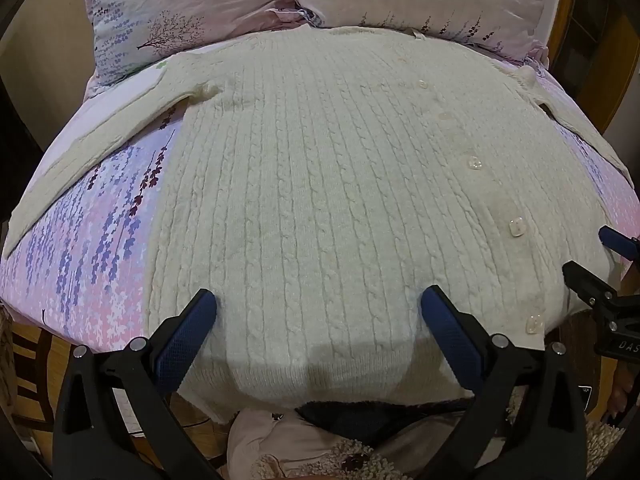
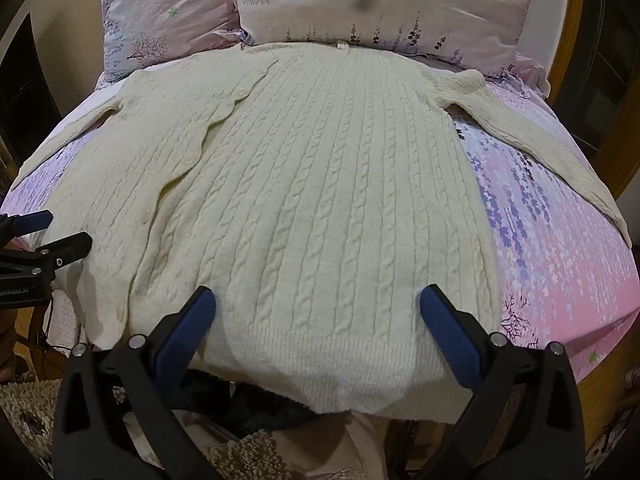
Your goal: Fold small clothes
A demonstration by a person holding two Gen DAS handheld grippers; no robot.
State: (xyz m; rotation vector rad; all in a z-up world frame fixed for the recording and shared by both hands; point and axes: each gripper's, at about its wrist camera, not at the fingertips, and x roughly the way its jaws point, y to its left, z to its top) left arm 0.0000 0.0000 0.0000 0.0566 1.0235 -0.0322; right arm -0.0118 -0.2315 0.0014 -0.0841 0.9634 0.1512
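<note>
Across the floral bedsheet [image 1: 100,248] a soft, floppy cream cardigan [image 1: 320,180] is lying flat, likely best pinched at its ribbed hem [image 2: 320,364], while left gripper [image 1: 318,312] and right gripper [image 2: 318,312] are hovering spread wide, empty.

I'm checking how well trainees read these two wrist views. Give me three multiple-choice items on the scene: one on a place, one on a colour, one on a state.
1. Where do the pillows lie?
A. Beyond the cardigan's collar
B. On its hem
C. On the floor

2. What colour is the cardigan?
A. Navy
B. Cream white
C. Red

3. How does the cardigan lie?
A. Folded in half
B. Rolled up
C. Spread flat, sleeves out to both sides

Answers: 1 A, the pillows sit past the collar at the head of the bed; 2 B, the cable knit is cream white in both views; 3 C, the body lies flat with the sleeve stretched outward, and another on the other side.
</note>
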